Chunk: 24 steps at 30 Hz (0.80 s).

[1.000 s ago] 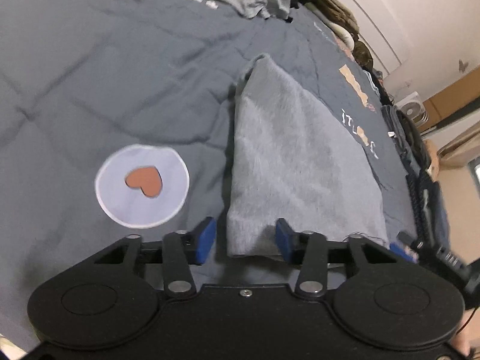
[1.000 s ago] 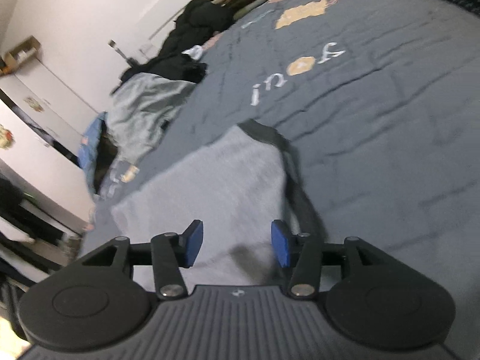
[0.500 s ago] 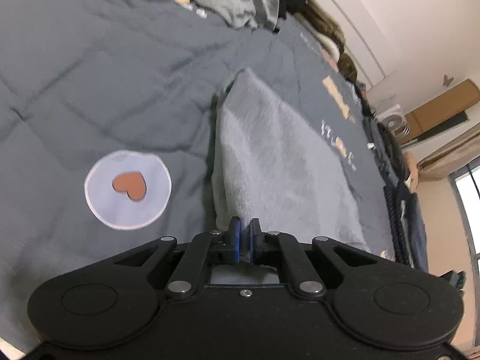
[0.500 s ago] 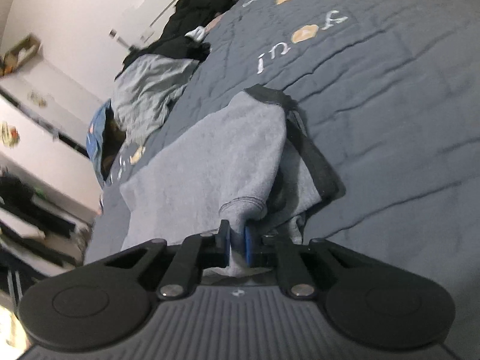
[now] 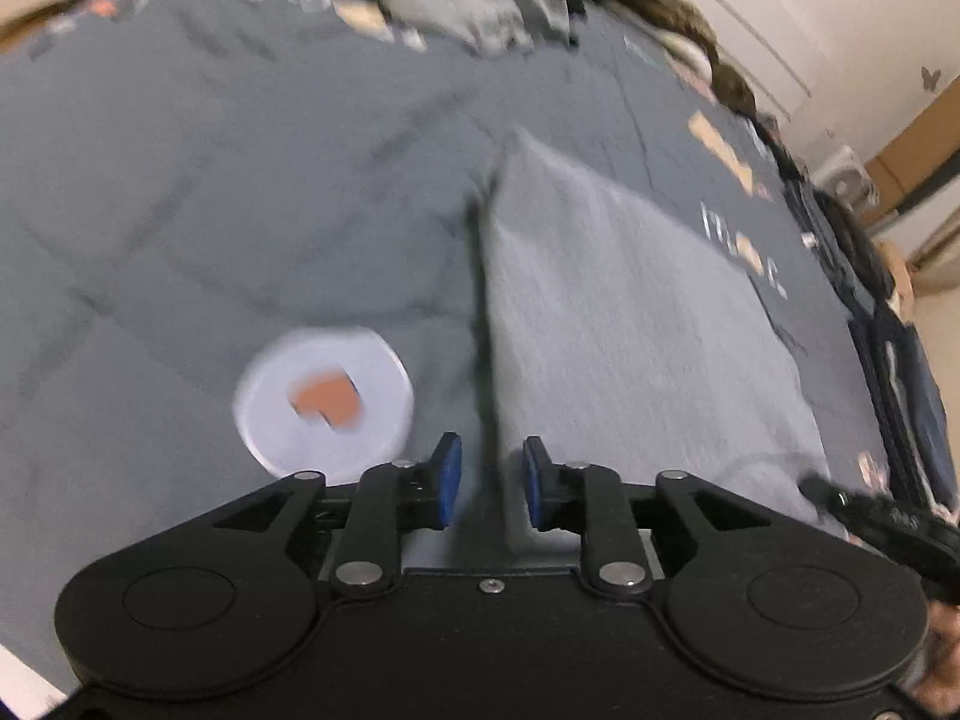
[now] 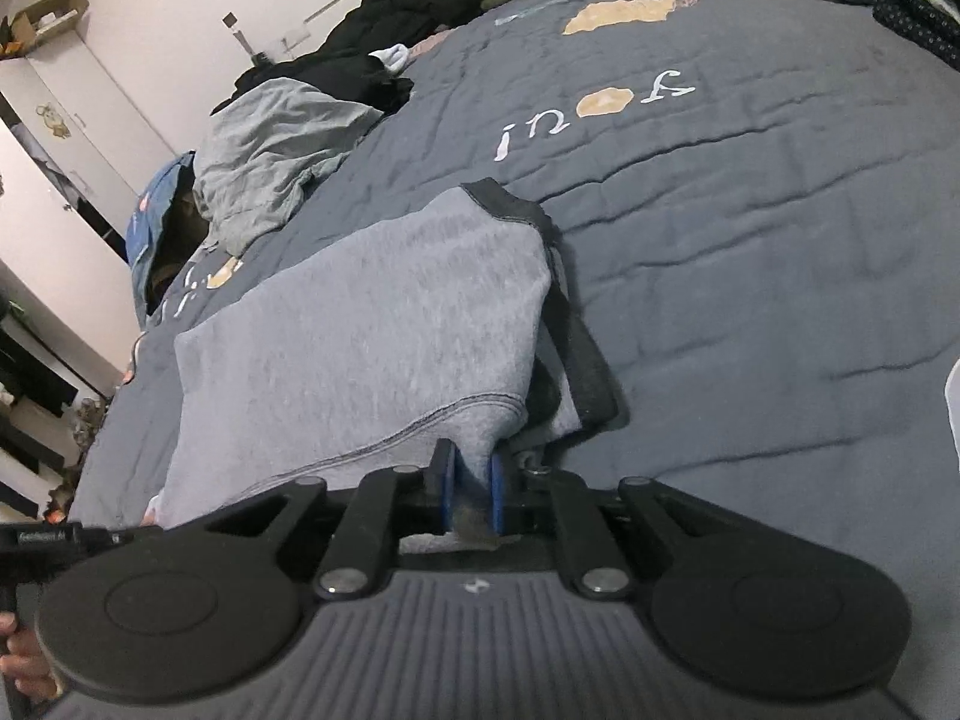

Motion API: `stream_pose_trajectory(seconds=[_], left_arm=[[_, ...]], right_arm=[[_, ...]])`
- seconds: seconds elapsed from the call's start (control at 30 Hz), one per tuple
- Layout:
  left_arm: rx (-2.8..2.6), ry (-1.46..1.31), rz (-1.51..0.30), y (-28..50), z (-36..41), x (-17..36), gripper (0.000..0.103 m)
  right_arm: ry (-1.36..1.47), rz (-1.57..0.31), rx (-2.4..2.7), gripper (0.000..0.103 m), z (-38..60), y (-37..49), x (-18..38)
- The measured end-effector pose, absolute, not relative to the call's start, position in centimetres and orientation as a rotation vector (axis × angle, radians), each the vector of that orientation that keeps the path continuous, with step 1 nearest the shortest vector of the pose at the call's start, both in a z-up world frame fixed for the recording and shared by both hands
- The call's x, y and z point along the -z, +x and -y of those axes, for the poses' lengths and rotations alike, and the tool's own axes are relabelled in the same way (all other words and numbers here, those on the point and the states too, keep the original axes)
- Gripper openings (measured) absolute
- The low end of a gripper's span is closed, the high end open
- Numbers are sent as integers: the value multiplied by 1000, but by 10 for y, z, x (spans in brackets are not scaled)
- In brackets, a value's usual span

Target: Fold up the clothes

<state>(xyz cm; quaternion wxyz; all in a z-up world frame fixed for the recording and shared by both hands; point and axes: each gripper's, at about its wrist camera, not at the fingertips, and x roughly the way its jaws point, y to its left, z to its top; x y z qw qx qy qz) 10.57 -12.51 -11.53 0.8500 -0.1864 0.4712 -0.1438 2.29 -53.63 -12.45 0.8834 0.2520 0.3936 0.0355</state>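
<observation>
A light grey fleece garment (image 6: pixel 360 324), folded lengthwise with a dark band (image 6: pixel 510 204) at its far end, was pictured lying on a dark grey quilted bedspread (image 6: pixel 750 276). Its near hemmed corner was pinched between the blue pads of the right gripper (image 6: pixel 469 495), which was clamped shut on the cloth. The left gripper (image 5: pixel 485 483) was seen with its jaws just parted again, the garment's long folded edge running up between the blue pads (image 5: pixel 449 480) but not pressed by them. A pale round patch with an orange heart (image 5: pixel 324 399) was stitched into the bedspread just beside that gripper. Crumpled grey clothing (image 6: pixel 270 150) and dark garments were heaped well apart, at the bed's far side.

The step in hand was judged to be taking both near corners for the next fold. For it to be done well, the left corner would need to be gripped anew through all layers, and both corners lifted together and evenly, so that the fold stayed square.
</observation>
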Motion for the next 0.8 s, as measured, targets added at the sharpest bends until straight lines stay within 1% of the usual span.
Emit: stream_pose_trajectory(seconds=[0.03,0.07,0.1,0.2,0.33,0.43,0.53,0.8], left_arm=[[303,-418,-975,107,121,113,40],[318,-450,-965,109,118,113,45],[332,-480,-956,112,116,113,52],[364,-544,-973,122,119,125,52],[381,-597,-1072,135,125,154,52],[395,-652,-1072,140,123,167,52],[423,-712,-1074,143,121,172,52],[521,-704,-1085,146,141,183,52]], right_arm=[[541,-825,-76,11,538,23,124],[560,-825,-73,11,541,21,122],[578,-825,-70,15,544,20,121],[647,-818,-63,20,550,16,118],[787,-785,-77,34,559,10,120],[842,-759,-103,39,562,9,121],[860,-747,-116,42,562,9,123],[882,-735,-164,43,562,10,121]])
